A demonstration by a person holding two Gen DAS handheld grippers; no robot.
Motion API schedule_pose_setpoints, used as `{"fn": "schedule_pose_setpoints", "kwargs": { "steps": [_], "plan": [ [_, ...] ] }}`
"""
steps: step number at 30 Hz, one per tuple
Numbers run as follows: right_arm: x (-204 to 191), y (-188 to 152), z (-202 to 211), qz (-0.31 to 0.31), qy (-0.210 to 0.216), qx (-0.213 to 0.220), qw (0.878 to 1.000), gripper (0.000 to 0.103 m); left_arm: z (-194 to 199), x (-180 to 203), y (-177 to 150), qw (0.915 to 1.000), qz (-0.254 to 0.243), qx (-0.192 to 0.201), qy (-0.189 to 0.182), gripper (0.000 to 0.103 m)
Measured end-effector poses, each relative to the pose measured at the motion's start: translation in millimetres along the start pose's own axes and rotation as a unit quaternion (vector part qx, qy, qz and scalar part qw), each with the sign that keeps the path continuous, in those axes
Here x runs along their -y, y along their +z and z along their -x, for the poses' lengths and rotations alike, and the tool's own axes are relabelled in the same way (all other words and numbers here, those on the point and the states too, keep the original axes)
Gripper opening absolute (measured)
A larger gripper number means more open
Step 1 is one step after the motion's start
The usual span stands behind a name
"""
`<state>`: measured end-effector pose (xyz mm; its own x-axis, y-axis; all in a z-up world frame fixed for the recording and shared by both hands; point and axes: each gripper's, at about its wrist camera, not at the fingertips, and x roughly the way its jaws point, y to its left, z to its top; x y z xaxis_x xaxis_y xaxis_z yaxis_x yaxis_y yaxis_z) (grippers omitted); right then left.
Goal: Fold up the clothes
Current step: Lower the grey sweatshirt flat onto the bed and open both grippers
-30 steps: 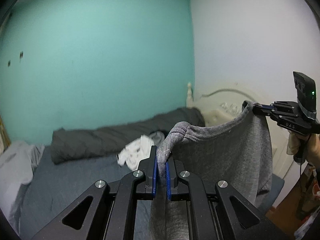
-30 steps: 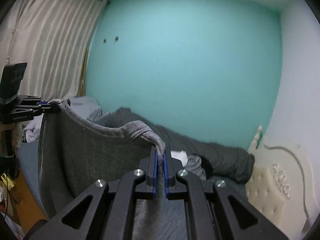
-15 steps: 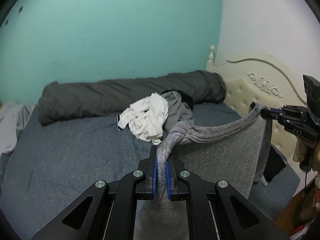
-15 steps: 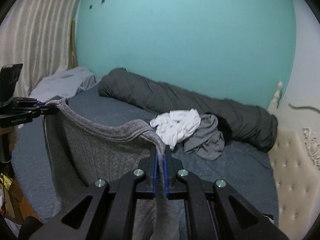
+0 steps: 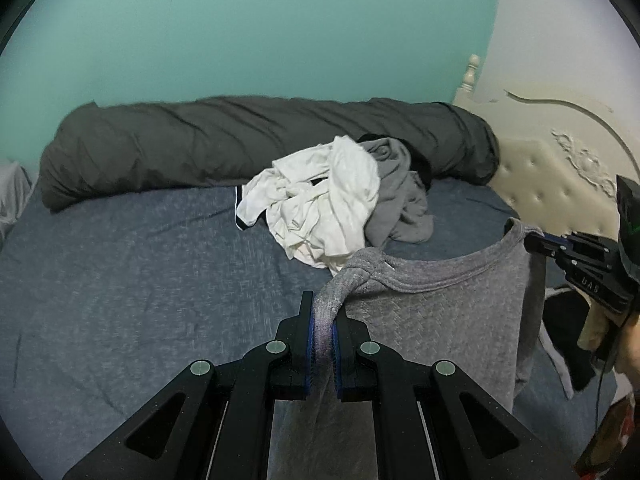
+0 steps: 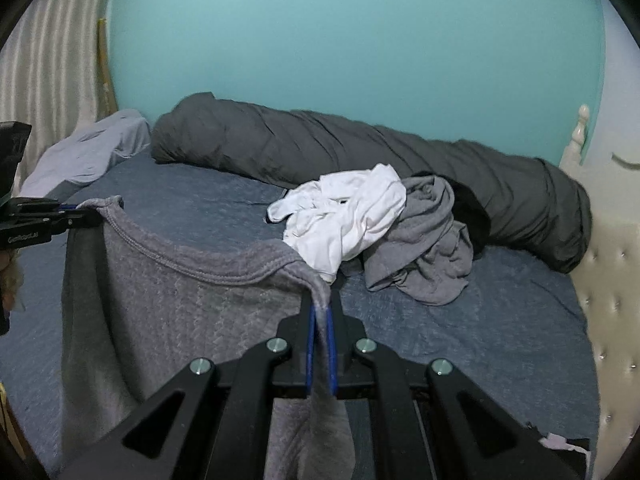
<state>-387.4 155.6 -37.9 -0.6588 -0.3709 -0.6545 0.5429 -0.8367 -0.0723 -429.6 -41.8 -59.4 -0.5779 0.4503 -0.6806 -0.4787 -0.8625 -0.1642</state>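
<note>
1. Both views tipped down from wall to bed (image 5: pixel 120 280) within the last second; looks like lowering for a lay-flat.
2. Left gripper (image 5: pixel 323 344) and right gripper (image 6: pixel 319 344) fingers pinching the grey shirt (image 5: pixel 440 312) shoulders, hanging mid-frame.
3. Open sheet lower left; clothes pile (image 5: pixel 320 208) just behind.

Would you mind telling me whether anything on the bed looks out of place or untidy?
Yes: a white garment and a grey garment lie crumpled in a heap against the rolled dark duvet, unfolded.
</note>
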Motion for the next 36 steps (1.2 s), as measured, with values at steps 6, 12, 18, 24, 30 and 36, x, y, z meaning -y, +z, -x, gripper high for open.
{"fn": "schedule_pose_setpoints", "kwargs": {
  "steps": [6, 12, 18, 24, 30, 36],
  "plan": [
    [20, 8, -69, -0.002, -0.020, -0.010, 1.000, 0.005, -66, -12, 15, 0.9997, 0.004, -0.024, 0.003, 0.007],
    [33, -13, -138, -0.015, -0.024, -0.043, 0.999, 0.005, -136, -22, 7, 0.9982, 0.001, -0.058, 0.010, 0.007],
    [41, -43, -205, -0.030, -0.021, -0.081, 0.996, 0.005, -200, -40, -27, 0.9953, 0.015, -0.095, 0.014, 0.007],
    [38, -76, -256, -0.035, -0.022, -0.116, 0.992, 0.005, -247, -50, -60, 0.9918, 0.025, -0.124, 0.017, 0.009],
    [40, -97, -292, -0.048, -0.025, -0.148, 0.988, 0.006, -277, -56, -82, 0.9887, 0.040, -0.142, 0.025, 0.022],
    [46, -97, -289, -0.070, -0.046, -0.132, 0.988, 0.048, -263, -69, -78, 0.9895, 0.070, -0.125, 0.021, 0.056]
  ]
}}
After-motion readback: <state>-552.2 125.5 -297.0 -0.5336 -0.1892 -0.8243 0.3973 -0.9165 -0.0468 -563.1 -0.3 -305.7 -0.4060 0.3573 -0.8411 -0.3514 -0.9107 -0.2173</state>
